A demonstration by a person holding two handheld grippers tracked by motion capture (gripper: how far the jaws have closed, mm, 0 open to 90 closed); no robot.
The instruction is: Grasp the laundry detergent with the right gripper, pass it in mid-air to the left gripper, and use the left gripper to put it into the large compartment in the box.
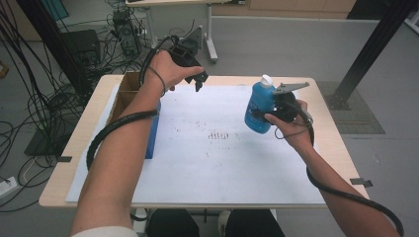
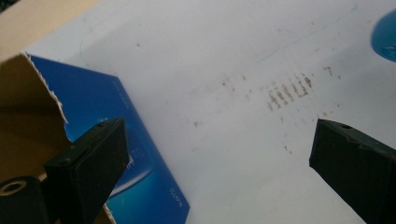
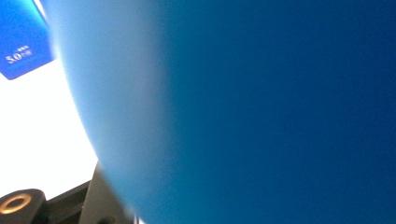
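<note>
- Right gripper (image 1: 269,112) is clamped on the round blue plastic bottle with a white cap (image 1: 259,104), pinching its body from the side; bottle is upright and appears lifted clear of the white paper sheet (image 1: 212,163) near the table's far right corner.
- Grip sits mid-body, below the cap: probably chosen so the bottle hangs upright and the cap is not knocked.
- In the right gripper view the bottle's blue wall (image 3: 261,112) sits pressed close against the lens, consistent with a deep, firm hold.
- Left gripper (image 1: 199,79) is spread wide, nothing between its jaws; it hangs above the sheet's far left part, close to the open cardboard box with blue printed sides (image 1: 129,94).
- Left gripper view: 2 jaws stand well apart over bare sheet, with the box's torn cardboard flap (image 2: 44,81) and blue side (image 2: 100,105) just below-left.
- Judgement: the bottle looks bound for the box; the empty left gripper is placed to steady it.
- Room: middle of the sheet is bare apart from faint brown marks (image 1: 217,134), so the path leftward is open.
- Edge watch: box rim stands proud and sits at the light wooden table (image 1: 326,143) left edge; the bottle must clear that rim.
</note>
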